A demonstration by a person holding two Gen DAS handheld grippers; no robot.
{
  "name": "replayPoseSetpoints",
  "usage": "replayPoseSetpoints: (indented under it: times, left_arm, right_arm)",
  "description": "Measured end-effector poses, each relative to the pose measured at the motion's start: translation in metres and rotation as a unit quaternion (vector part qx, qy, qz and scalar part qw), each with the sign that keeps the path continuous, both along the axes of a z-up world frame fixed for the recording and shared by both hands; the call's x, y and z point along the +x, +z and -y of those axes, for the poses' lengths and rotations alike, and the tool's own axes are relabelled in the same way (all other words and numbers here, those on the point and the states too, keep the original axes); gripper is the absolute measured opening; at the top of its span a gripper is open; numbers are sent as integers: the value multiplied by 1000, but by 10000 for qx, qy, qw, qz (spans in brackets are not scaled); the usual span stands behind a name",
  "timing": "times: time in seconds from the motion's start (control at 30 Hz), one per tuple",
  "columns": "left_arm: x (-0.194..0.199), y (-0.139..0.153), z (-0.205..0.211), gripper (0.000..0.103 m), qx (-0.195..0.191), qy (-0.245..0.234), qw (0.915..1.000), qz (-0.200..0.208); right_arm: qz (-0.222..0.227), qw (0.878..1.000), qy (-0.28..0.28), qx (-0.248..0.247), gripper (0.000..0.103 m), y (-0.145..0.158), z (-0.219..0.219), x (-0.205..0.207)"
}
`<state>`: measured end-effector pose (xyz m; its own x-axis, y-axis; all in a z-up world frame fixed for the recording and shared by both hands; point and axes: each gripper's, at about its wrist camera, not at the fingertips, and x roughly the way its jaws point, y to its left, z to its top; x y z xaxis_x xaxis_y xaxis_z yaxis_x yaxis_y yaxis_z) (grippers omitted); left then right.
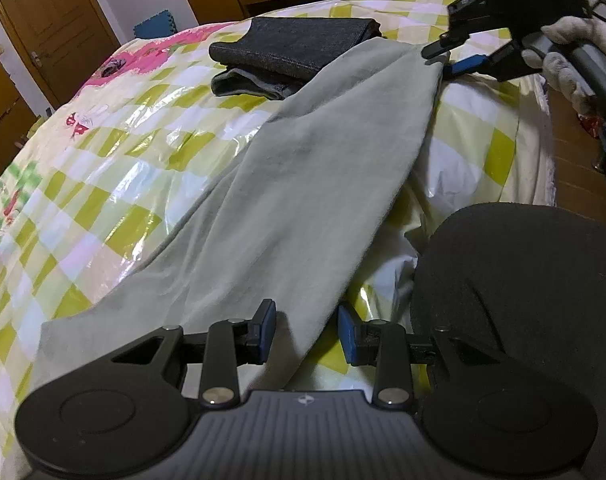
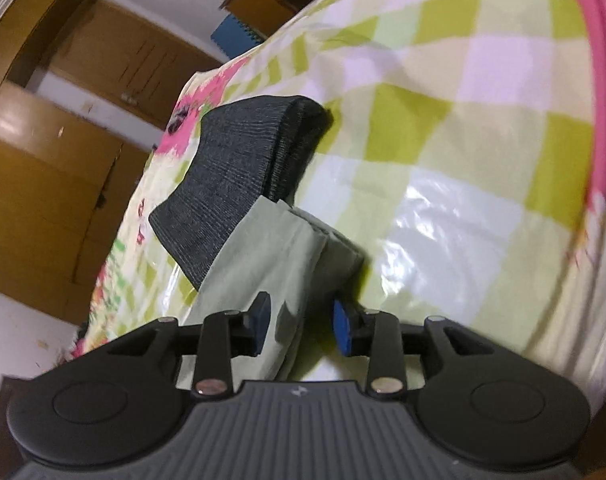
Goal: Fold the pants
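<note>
Left wrist view first. Pale green pants [image 1: 303, 184] stretched long across the bed [image 1: 103, 152], over its glossy checked cover, running from the near edge up toward a folded dark garment [image 1: 291, 46] further back. Left tool [image 1: 307, 330] low over the near end, blue pads set partly apart, the cloth edge lying between them but not visibly pinched; looks more like a hover than a grip. Far end of the pants draped against that dark stack, where the right tool [image 1: 461, 58] reaches in, held by a hand in a light glove [image 1: 571, 52]. Probably stretched this way to keep the leg flat and straight before the fold.

Right wrist view now. Right tool [image 2: 301, 326] with pads narrowly apart, no squeeze on anything. Hem end of the pants [image 2: 287, 248] bunched in a small ridge rising between the pads, touching the dark garment [image 2: 239, 184] just behind. Reads as the hem set down or about to be regripped; cannot tell which. Picture somewhat blurred on the right side.

Judgement: early in the fold, garment laid out lengthwise, ends not yet brought together.
</note>
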<state>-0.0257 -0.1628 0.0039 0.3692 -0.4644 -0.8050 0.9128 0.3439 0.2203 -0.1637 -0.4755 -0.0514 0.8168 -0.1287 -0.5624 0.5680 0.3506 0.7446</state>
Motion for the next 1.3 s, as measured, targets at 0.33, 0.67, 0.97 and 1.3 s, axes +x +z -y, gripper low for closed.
replayPoseSetpoints:
  times: [0.33, 0.67, 0.97, 1.3]
  left_arm:
    - [-1, 1, -8, 48, -114, 163, 9998, -34]
    - [7, 28, -19, 51, -513, 491, 9972, 252]
    - [-11, -3, -21, 57, -273, 370, 9989, 74]
    - [4, 26, -20, 57, -779, 396, 9957, 311]
  right_arm:
    - [397, 9988, 140, 246, 41, -25, -3, 36]
    - [2171, 9734, 616, -404, 4, 99, -18, 26]
    - [523, 9981, 225, 214, 5, 42, 1, 31]
    - [70, 9996, -158, -225, 5, 48, 14, 24]
